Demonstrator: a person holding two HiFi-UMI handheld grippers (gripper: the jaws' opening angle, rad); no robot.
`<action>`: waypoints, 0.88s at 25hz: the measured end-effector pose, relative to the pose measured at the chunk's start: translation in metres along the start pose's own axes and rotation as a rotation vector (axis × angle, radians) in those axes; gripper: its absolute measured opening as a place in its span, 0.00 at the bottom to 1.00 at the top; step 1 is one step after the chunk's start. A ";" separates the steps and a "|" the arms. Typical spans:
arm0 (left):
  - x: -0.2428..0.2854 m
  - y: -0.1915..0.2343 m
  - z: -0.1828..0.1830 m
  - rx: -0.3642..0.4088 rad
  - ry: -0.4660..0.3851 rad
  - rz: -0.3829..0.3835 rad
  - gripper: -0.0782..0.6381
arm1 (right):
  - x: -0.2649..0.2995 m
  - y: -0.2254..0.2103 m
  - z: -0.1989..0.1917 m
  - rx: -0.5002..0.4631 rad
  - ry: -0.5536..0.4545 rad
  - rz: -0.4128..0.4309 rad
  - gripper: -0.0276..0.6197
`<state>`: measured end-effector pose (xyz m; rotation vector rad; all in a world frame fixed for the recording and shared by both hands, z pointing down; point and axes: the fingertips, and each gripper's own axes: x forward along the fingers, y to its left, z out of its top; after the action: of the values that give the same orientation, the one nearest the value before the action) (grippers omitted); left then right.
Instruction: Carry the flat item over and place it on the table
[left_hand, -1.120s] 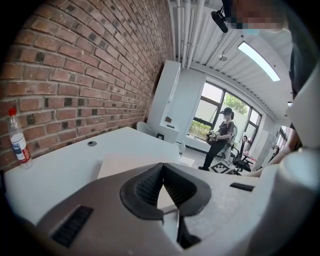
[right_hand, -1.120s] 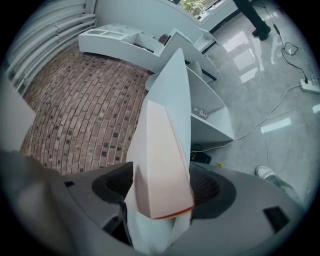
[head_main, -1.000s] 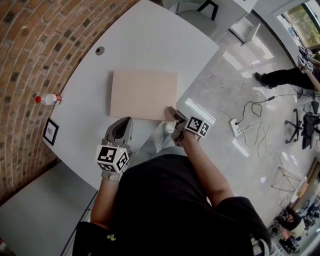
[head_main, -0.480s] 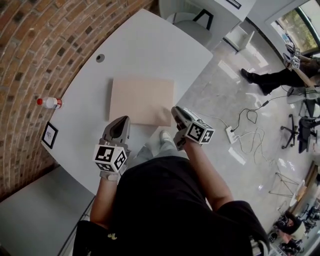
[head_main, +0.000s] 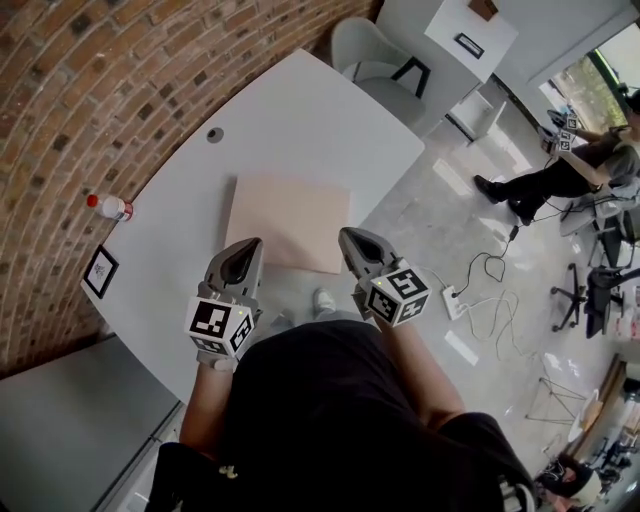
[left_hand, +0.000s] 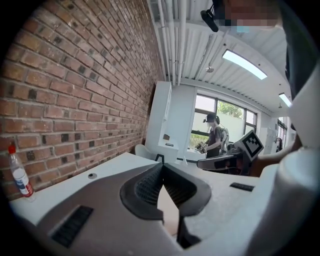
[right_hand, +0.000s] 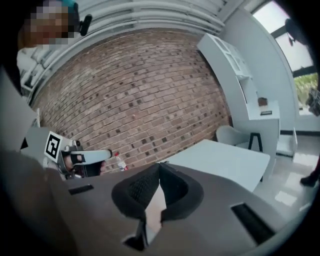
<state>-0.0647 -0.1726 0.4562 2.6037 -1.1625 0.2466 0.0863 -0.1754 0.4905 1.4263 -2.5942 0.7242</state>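
Observation:
The flat item is a pale tan board (head_main: 290, 222) lying flat on the white table (head_main: 290, 120). My left gripper (head_main: 245, 247) hovers just short of the board's near left edge, jaws shut and empty. My right gripper (head_main: 352, 238) is raised by the board's near right corner, clear of it, jaws shut with nothing between them. In the left gripper view the jaws (left_hand: 163, 166) meet at the tips and a strip of board (left_hand: 167, 210) shows below them. The right gripper view shows its jaws (right_hand: 160, 165) closed, with the left gripper (right_hand: 85, 157) across from them.
A small bottle with a red cap (head_main: 110, 207) and a framed card (head_main: 100, 272) stand near the brick wall at the table's left edge. A grey chair (head_main: 365, 50) is at the far end. Cables (head_main: 480, 270) lie on the floor at the right, near a seated person (head_main: 560, 170).
My right gripper has drawn back and up from the board's near right corner. The board stays flat on the table. The left gripper has hardly moved.

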 end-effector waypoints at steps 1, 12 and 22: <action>-0.002 0.000 0.006 0.009 -0.011 0.002 0.11 | 0.000 0.006 0.008 -0.048 -0.005 0.007 0.06; -0.031 0.000 0.054 0.078 -0.109 0.036 0.11 | -0.007 0.066 0.067 -0.295 -0.084 0.100 0.06; -0.058 0.000 0.084 0.097 -0.174 0.081 0.11 | -0.008 0.102 0.086 -0.422 -0.116 0.174 0.06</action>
<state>-0.0997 -0.1586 0.3613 2.7102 -1.3480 0.0969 0.0198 -0.1621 0.3756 1.1557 -2.7601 0.0899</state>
